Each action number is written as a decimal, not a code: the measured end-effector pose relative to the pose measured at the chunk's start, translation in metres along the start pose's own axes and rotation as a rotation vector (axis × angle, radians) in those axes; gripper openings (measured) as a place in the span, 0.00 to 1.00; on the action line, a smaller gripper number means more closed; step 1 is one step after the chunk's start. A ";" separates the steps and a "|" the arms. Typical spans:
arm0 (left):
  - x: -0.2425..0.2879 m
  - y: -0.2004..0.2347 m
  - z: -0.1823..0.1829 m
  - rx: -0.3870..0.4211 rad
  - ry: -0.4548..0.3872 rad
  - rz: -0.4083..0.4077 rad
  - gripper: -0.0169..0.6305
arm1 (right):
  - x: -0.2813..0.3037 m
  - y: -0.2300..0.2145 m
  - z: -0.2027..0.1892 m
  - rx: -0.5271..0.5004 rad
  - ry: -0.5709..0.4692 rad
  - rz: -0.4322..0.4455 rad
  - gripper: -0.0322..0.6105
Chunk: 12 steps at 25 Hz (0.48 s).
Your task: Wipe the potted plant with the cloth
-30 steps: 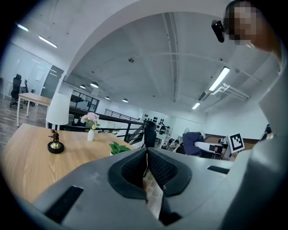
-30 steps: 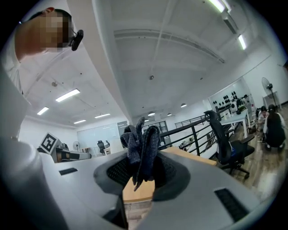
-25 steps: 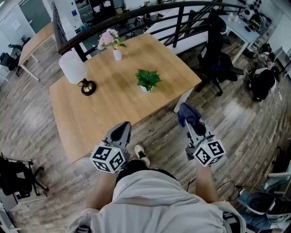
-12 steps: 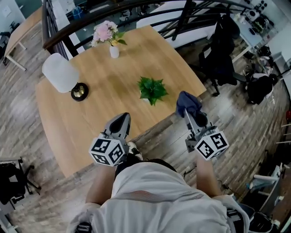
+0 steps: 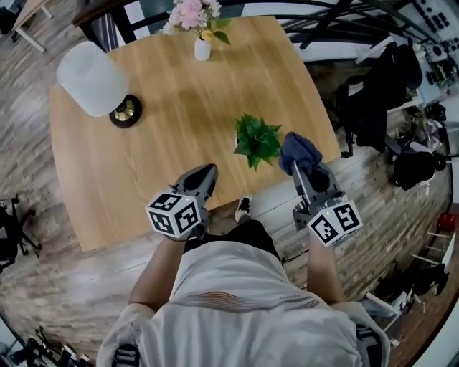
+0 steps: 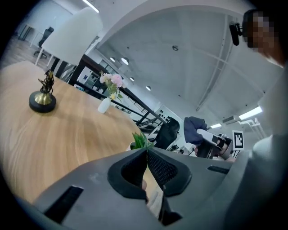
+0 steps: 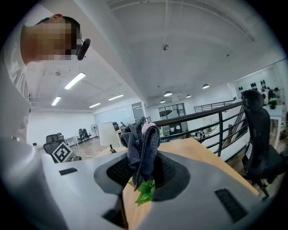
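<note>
A small green potted plant (image 5: 257, 140) stands near the front right edge of the round wooden table (image 5: 165, 93). My right gripper (image 5: 297, 160) is shut on a dark blue cloth (image 5: 298, 150), held just right of the plant, over the table's rim. In the right gripper view the cloth (image 7: 142, 150) hangs bunched between the jaws, with the plant's leaves (image 7: 145, 190) showing below it. My left gripper (image 5: 203, 175) is shut and holds nothing, left of the plant at the table's front edge. The left gripper view shows the plant's leaves (image 6: 140, 140) just past the closed jaws.
A white-shaded lamp (image 5: 95, 79) on a brass base stands at the table's back left. A white vase of pink flowers (image 5: 200, 21) stands at the back. Black office chairs (image 5: 380, 93) and a dark railing lie to the right, on a wood-plank floor.
Both grippers have moved forward to the table's edge. The cloth, once well short of the table, now hangs beside the plant. The left gripper has sunk and rolled.
</note>
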<state>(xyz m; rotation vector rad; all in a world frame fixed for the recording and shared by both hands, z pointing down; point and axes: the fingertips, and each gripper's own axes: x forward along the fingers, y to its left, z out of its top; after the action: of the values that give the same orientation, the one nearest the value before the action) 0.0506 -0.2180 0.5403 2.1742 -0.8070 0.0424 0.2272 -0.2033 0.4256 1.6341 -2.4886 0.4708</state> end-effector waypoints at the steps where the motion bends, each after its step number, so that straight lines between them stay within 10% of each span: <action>1: 0.008 0.005 -0.004 -0.034 0.007 0.006 0.06 | 0.009 -0.005 0.000 0.003 0.003 0.024 0.29; 12: 0.098 0.030 -0.070 -0.430 0.014 0.037 0.07 | 0.060 -0.077 0.017 0.004 0.053 0.246 0.29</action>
<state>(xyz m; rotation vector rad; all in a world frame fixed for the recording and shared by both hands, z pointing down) 0.1274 -0.2360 0.6361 1.7517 -0.7681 -0.0896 0.2738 -0.2898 0.4402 1.3031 -2.6620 0.5390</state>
